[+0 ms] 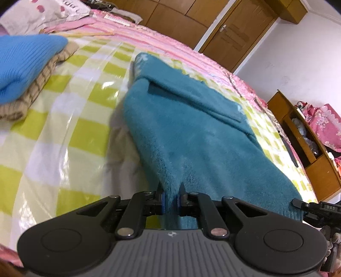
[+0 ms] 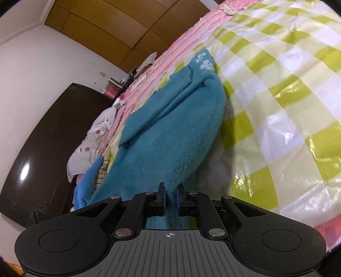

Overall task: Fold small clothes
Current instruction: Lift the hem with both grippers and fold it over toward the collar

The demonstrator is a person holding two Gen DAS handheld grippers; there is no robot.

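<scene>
A fuzzy teal garment (image 1: pixel 191 132) lies on the green-and-white checked plastic sheet (image 1: pixel 70 119) over the bed, with a sleeve folded across its top. My left gripper (image 1: pixel 171 191) is shut on the garment's near left hem. My right gripper (image 2: pixel 171 191) is shut on the near right hem of the same garment (image 2: pixel 170 127); part of it shows at the lower right of the left wrist view (image 1: pixel 307 207). The near hem is lifted off the sheet between the two grippers.
A folded blue knit (image 1: pixel 23 61) sits on a folded beige checked garment (image 1: pixel 36 85) at the left. Pink bedding (image 1: pixel 170 40) and a pillow (image 1: pixel 42 12) lie beyond. A wooden cabinet (image 1: pixel 304 147) stands right of the bed; a dark headboard (image 2: pixel 42 149) shows.
</scene>
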